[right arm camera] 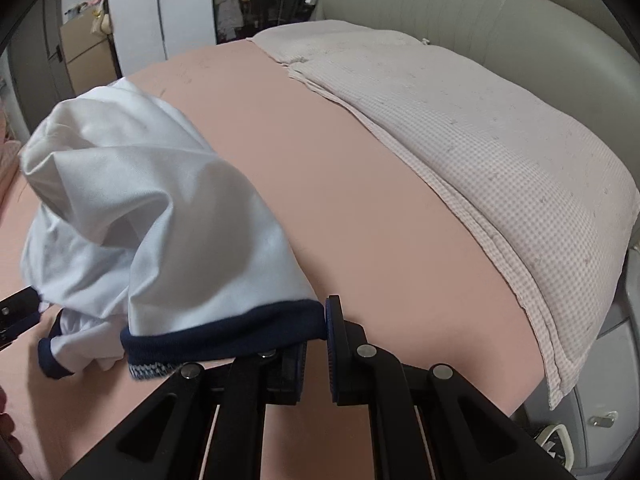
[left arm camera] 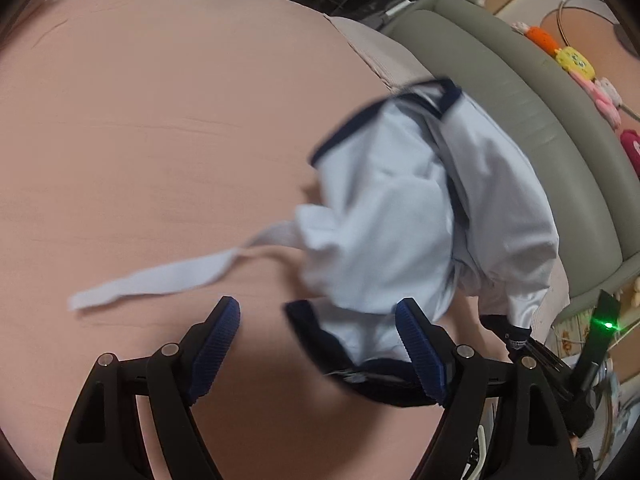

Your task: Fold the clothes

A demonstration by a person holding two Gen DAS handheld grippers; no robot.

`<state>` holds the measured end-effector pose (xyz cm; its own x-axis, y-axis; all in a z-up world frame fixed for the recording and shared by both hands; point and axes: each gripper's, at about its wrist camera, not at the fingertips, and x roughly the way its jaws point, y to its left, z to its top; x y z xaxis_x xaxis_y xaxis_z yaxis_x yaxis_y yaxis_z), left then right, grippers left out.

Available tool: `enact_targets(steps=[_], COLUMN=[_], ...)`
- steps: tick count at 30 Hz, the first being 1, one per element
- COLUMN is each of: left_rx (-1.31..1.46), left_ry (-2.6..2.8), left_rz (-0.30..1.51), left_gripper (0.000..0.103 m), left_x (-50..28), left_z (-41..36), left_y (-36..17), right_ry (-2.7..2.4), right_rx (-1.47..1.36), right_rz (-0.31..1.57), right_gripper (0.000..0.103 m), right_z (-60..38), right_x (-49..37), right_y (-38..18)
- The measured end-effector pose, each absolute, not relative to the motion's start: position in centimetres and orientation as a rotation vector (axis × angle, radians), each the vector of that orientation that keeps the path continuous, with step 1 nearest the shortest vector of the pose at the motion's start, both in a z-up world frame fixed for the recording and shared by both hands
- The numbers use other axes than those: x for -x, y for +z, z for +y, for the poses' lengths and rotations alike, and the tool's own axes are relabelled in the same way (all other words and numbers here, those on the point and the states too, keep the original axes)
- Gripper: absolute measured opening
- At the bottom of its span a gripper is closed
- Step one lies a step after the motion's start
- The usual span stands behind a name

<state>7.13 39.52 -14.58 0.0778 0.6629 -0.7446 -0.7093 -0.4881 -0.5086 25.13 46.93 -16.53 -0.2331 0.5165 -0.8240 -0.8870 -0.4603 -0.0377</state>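
A pale blue garment (left arm camera: pixel 404 216) with navy trim hangs crumpled above a pink bed sheet (left arm camera: pixel 160 140). A white strap (left arm camera: pixel 160 280) trails from it to the left. My left gripper (left arm camera: pixel 320 344) is open, with the garment's navy hem between and just beyond its blue pads, not pinched. In the right wrist view the garment (right arm camera: pixel 152 216) hangs at the left, and my right gripper (right arm camera: pixel 320 340) is shut on its navy hem (right arm camera: pixel 224 328). The right gripper also shows in the left wrist view (left arm camera: pixel 520 340), holding the cloth up.
A checked beige blanket (right arm camera: pixel 480 152) lies folded along the bed's far side. A grey-green padded headboard (left arm camera: pixel 520 120) curves behind it. Plush toys (left arm camera: pixel 576 60) line the ledge beyond. A cardboard box (right arm camera: pixel 84 52) stands at the far left.
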Motion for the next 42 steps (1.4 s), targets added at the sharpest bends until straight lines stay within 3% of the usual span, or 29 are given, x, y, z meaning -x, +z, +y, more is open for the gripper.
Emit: enact_targets(steps=[13,14,17,18,23,27,37,42], left_rx=[1.083,1.092,1.136,1.145,1.141,1.119,1.079,1.082], left_ry=[1.767,1.767,1.755,1.752,1.741,1.724,1.728,1.733], left_rz=[0.461,0.449,0.379,0.369,0.37,0.36,0.413,0.326], left_gripper=[0.083,0.084,0.084,0.084,0.084,0.084,0.084,0.08], left_x=[-13.3,-13.1,-12.0,-11.8,-11.2,-10.6,-9.9,-8.5], left_z=[43.4,43.5,43.5,43.6,43.9,43.9,44.9,44.7], left_y=[-16.2,-16.1,-16.0,-15.9,-15.7,-15.5,-15.0,-14.3], right_ry=[1.858,1.865,1.94,1.985,2.176,2.233,2.019,1.934], right_rx=[1.109,1.084,0.984,0.935,0.936,1.116,1.485,1.572], right_rz=[0.602,0.587,0.536,0.507,0.31,0.301,0.281,0.222], right_gripper=[0.012,0.021,0.066,0.074,0.08,0.08,0.08,0.08], right_z=[46.6,46.7,46.5,46.3,45.0,45.8,49.1,49.0], right_x=[-26.9,-27.0,-26.3,-25.7,-19.8,-13.4,-4.5,-2.6], right_y=[-15.3,-13.9,-9.4,-7.4,-0.9,-0.2,-5.3,-7.6])
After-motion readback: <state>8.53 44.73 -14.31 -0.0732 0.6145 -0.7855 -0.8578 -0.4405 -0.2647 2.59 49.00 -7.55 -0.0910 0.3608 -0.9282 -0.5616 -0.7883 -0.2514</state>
